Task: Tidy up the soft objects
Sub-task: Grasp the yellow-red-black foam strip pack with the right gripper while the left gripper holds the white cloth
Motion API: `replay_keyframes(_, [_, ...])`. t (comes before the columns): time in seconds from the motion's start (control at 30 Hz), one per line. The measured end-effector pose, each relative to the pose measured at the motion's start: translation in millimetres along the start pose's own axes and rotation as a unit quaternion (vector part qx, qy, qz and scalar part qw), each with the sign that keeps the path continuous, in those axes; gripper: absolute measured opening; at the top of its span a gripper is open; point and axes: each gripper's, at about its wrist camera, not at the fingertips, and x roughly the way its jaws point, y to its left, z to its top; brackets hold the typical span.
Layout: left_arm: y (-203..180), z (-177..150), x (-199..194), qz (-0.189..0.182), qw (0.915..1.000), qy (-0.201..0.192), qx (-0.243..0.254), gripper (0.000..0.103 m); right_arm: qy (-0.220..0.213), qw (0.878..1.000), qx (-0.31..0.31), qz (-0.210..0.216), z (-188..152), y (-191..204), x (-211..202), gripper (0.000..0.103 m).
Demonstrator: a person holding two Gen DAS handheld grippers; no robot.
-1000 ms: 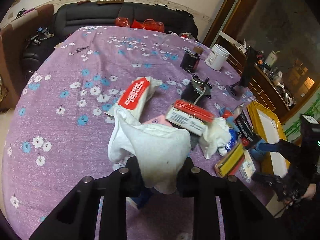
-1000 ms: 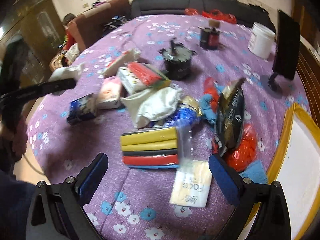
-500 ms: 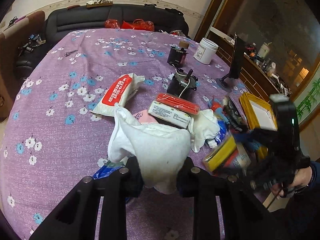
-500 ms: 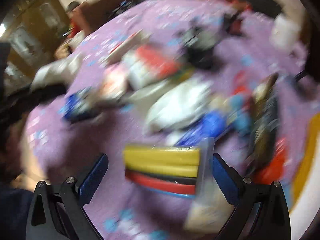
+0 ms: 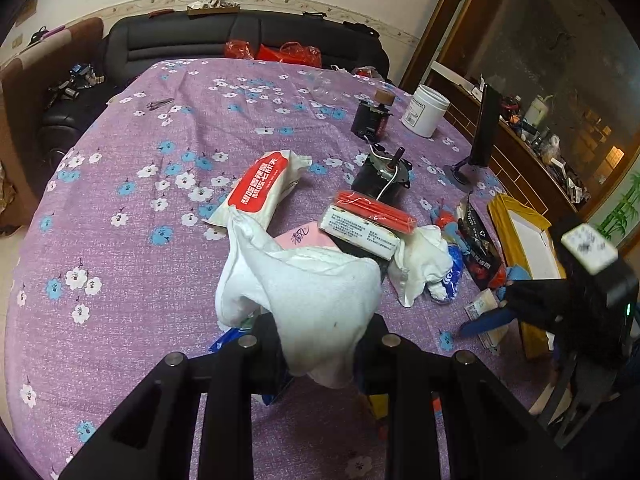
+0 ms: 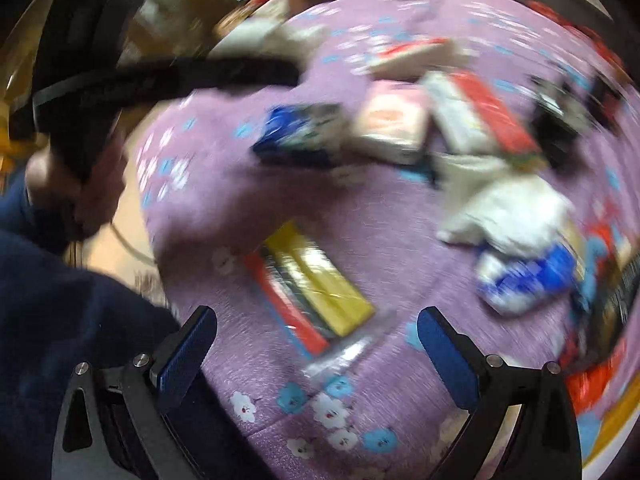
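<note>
My left gripper (image 5: 318, 340) is shut on a white cloth (image 5: 308, 292), which hangs bunched above the purple flowered tablecloth (image 5: 132, 216). A second white cloth (image 5: 424, 260) lies crumpled by a white and red box (image 5: 366, 226). A red and white soft pack (image 5: 260, 188) rests further left. My right gripper (image 6: 316, 344) is open with blue pads, hovering over a yellow, black and red bundle (image 6: 312, 284); that view is blurred. It also shows at the right of the left wrist view as the right gripper (image 5: 516, 308).
A black motor (image 5: 382, 178), a white jar (image 5: 424, 110) and a black stand (image 5: 480, 136) sit at the far right. A yellow-rimmed tray (image 5: 524, 232) lies at the table's right edge. A blue pack (image 6: 300, 136) and a pink pack (image 6: 390, 124) lie mid-table. A dark sofa (image 5: 240, 40) stands behind.
The right gripper has swung and rolled, so the yellow bundle now lies slanted between its open fingers. The left gripper keeps its hold on the white cloth and has barely moved.
</note>
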Motion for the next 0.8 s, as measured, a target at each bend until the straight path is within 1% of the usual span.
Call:
replay_keyframes(0.13, [4,-4,-3,0.005,1.0000,0.000,-0.007,0.024,0.032,0.998,-0.058,-0.018,15,17,22,0.102])
replay_keyframes(0.23, [7,-6,-5,0.007,0.9999,-0.002,-0.011,0.024,0.054,0.995,-0.075,-0.023,22,19,39,0.102])
replay_keyframes(0.3, [9,-7,-7,0.008,0.9999,-0.003,-0.013,0.024,0.064,0.995,-0.068,-0.031,23,16,50,0.096])
replay_keyframes(0.33, [10,-7,-8,0.009,0.9999,-0.004,-0.014,0.024,0.056,0.995,-0.069,-0.036,24,16,49,0.084])
replay_keyframes(0.37, [11,-7,-9,0.010,0.9998,-0.005,-0.015,0.024,0.047,0.996,-0.067,-0.038,24,17,48,0.066])
replay_keyframes(0.4, [12,-7,-9,0.009,0.9998,-0.005,-0.016,0.024,0.043,0.996,-0.058,-0.045,24,16,47,0.059])
replay_keyframes(0.47, [13,-7,-8,0.011,0.9998,-0.004,-0.019,0.024,0.033,0.998,-0.020,-0.054,23,7,41,0.049])
replay_keyframes(0.57, [10,-5,-6,0.007,0.9998,-0.005,-0.016,0.024,0.008,0.998,0.025,-0.059,13,2,30,0.046])
replay_keyframes(0.67, [3,-1,-2,0.001,1.0000,-0.002,-0.006,0.024,-0.021,0.995,0.076,-0.056,5,-10,12,0.045])
replay_keyframes(0.73, [-2,1,2,-0.003,1.0000,0.000,0.000,0.024,-0.031,0.992,0.107,-0.063,-1,-19,5,0.045])
replay_keyframes(0.8, [-8,2,6,-0.008,0.9999,0.004,0.007,0.024,-0.034,0.990,0.125,-0.064,-7,-21,4,0.045])
